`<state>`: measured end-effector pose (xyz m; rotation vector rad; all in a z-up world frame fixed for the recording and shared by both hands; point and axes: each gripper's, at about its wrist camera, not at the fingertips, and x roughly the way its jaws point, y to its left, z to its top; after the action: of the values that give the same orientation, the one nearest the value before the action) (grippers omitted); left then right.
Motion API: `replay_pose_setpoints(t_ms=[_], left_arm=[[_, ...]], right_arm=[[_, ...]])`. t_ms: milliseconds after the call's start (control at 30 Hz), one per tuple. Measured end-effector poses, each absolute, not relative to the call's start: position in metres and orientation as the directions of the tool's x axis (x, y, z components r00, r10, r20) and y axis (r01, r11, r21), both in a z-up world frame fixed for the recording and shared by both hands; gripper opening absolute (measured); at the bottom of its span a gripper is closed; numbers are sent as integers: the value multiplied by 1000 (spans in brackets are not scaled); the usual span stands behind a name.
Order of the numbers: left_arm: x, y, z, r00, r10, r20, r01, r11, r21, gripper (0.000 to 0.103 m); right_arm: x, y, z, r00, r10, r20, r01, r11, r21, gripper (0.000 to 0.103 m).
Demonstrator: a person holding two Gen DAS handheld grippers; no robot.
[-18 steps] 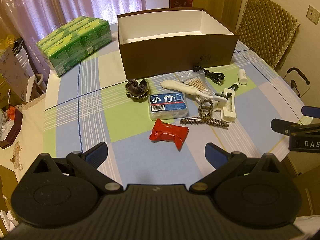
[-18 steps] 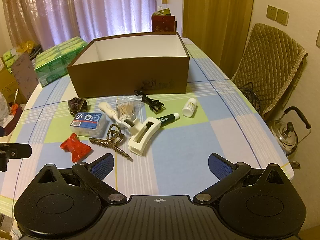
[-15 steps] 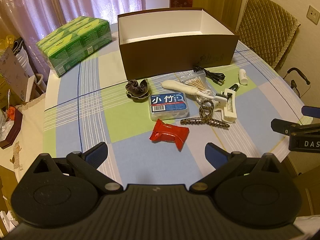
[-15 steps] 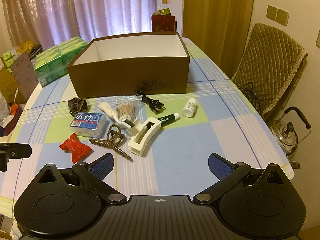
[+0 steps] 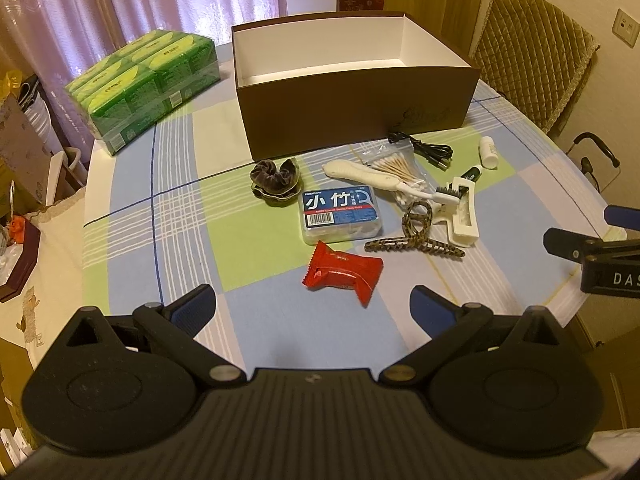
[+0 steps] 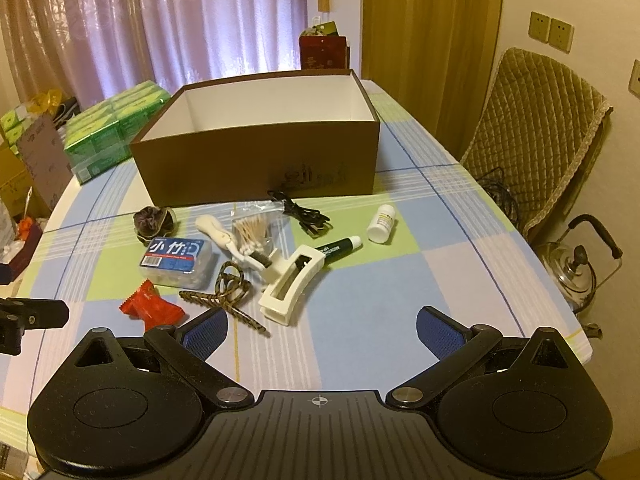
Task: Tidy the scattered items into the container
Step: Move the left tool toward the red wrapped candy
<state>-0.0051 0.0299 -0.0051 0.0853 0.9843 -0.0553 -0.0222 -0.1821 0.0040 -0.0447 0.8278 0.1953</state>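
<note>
Scattered items lie in a loose cluster on the checked surface (image 5: 176,208), just in front of the brown container (image 5: 352,116), whose white inside shows nothing in it. Nearest the left claw (image 5: 312,308) is a red snack packet (image 5: 344,274); behind it sit a blue floss-pick box (image 5: 340,216), a dark scrunchie (image 5: 276,178), a leopard-print hair clip (image 5: 416,232) and a white hair clip (image 6: 290,284). Further right are a bag of cotton swabs (image 6: 252,232), a black cable (image 6: 306,216) touching the container's front wall, a dark tube (image 6: 340,246) and a small white bottle (image 6: 382,220). Both claws hang above the near edge with jaws wide apart and nothing between them; the right claw (image 6: 322,334) faces the white hair clip.

No item appears to have been moved yet, so the step in hand looks like a first pick. The packet is the natural start for the left side: come down over its pinched middle, close gently on the crinkly wrapper, then lift clear above the container's tall front wall before letting go. Tangled clips and loose swabs may drag neighbours along, so separate picks seem wiser.
</note>
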Motion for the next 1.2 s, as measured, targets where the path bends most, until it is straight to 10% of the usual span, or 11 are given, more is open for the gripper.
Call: replay_pose_setpoints(t_ms=[1200], left_arm=[[2, 38, -14, 529, -89, -844, 161, 987, -3, 102]], right_arm=[[-13, -170, 1, 656, 143, -741, -171, 984, 39, 103]])
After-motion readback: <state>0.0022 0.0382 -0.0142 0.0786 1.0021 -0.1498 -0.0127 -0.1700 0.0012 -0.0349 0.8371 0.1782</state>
